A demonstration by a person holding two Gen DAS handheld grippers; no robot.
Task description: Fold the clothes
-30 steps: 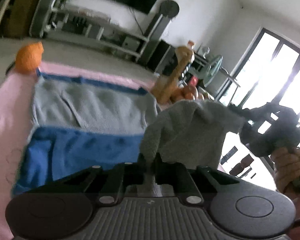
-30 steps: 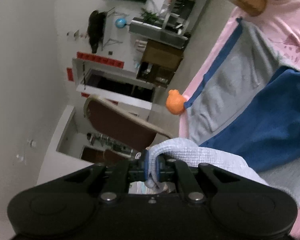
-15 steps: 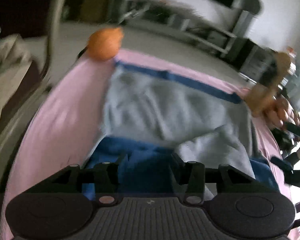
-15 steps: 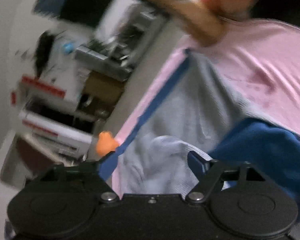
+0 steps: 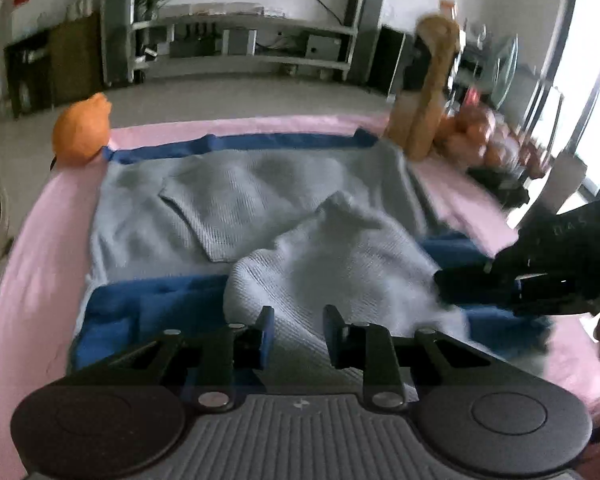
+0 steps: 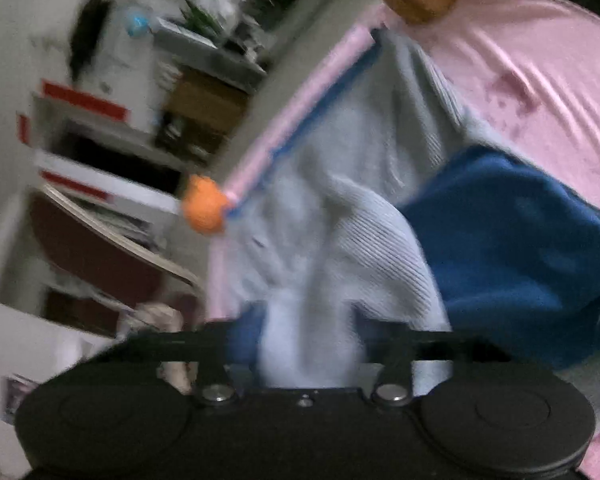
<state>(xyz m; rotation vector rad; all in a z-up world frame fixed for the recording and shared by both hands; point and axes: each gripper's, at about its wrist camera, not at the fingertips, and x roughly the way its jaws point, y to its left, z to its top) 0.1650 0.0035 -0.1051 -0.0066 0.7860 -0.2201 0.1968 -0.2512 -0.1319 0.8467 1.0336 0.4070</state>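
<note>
At lower centre of the left wrist frame, has just let go: keeps the left gripper (image 5: 298, 322) with jaws parted to a medium gap and nothing between them, where one second ago pinched a raised corner of the grey sleeve (image 5: 340, 256). Same for the right gripper (image 6: 312, 344), blurred at the bottom of the right wrist frame: jaws spread wide, clamping nothing, though closed on the cloth before. Leaves the sleeve dropped across the middle of the blue and grey sweater (image 5: 228, 200), spread flat on the pink cover (image 5: 40, 240) and filling the centre of both frames. Probably means one sleeve fold is laid, with the rest of the folding not yet done. Puts the sleeve directly ahead of and below the left fingertips, reaching up to frame centre. Brings the right gripper, at right edge of the left frame, to the sleeve's right border; touching or only beside, cannot tell.
</note>
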